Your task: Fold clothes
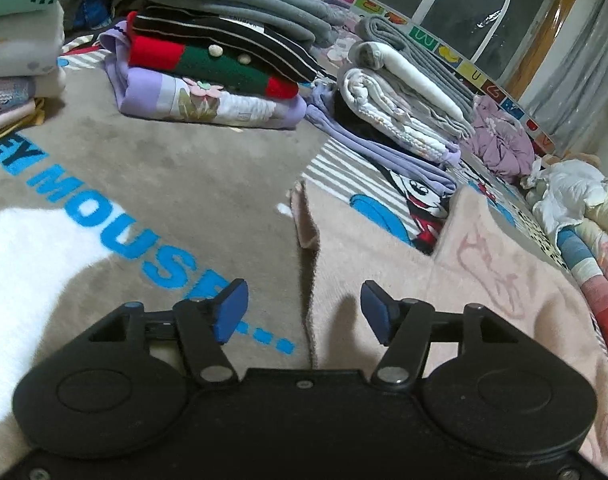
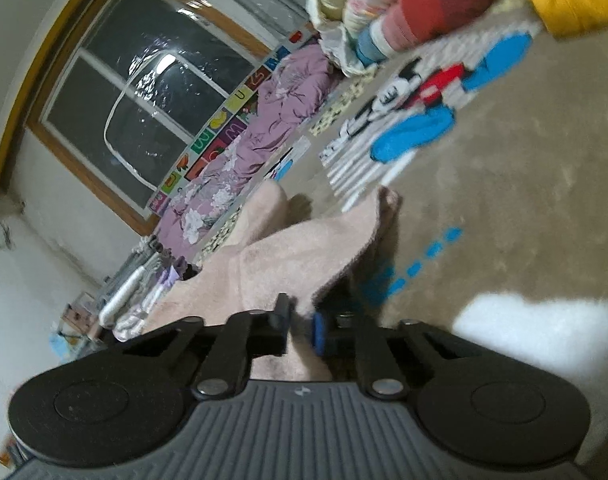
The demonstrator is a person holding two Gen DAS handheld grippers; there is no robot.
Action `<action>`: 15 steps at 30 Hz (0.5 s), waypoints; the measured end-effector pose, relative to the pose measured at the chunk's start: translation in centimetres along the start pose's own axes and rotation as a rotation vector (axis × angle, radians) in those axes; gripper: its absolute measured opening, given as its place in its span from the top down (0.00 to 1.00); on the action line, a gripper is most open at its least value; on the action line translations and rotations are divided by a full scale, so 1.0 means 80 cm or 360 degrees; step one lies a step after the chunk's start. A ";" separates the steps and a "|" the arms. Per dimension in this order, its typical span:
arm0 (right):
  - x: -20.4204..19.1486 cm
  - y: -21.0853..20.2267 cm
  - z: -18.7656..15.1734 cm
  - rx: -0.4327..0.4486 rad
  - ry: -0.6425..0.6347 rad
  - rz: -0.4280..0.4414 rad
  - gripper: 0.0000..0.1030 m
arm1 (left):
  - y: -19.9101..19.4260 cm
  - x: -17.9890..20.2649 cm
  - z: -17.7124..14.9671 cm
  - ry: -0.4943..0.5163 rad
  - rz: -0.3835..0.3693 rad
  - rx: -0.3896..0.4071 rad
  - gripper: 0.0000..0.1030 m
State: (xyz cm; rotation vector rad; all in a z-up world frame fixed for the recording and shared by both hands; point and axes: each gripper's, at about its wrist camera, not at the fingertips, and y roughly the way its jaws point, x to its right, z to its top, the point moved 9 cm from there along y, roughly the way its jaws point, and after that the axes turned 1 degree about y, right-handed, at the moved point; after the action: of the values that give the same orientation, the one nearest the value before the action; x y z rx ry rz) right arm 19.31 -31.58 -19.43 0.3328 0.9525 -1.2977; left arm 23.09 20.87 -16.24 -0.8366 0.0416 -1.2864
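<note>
A pale pink fleece garment lies flat on the grey printed carpet, its left edge running up the middle of the left wrist view. My left gripper hovers over that edge with its blue pads apart and nothing between them. In the right wrist view the same pink garment is lifted and bunched. My right gripper is shut on a fold of it, the cloth pinched between the pads and trailing away toward the window.
Stacks of folded clothes and rolled blankets stand at the far side of the carpet. A crumpled mauve garment and a heap of unfolded clothes lie along the right. A window is behind.
</note>
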 end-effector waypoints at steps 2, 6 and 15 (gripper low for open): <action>-0.006 -0.004 0.003 0.0023 -0.0054 -0.0029 0.90 | 0.000 0.000 0.000 -0.0007 -0.0003 -0.0002 0.40; -0.021 -0.013 0.013 0.0060 -0.0212 -0.0093 0.91 | 0.000 0.000 -0.001 -0.0021 -0.0008 -0.0003 0.39; -0.031 -0.023 0.027 0.0088 -0.0302 -0.0109 0.92 | -0.001 0.000 -0.001 -0.0049 -0.0027 -0.0009 0.37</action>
State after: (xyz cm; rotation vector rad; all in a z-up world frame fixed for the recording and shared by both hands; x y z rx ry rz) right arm 18.56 -31.97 -15.77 0.2165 0.7743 -1.3934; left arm 23.02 20.85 -16.27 -0.8629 0.0137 -1.2898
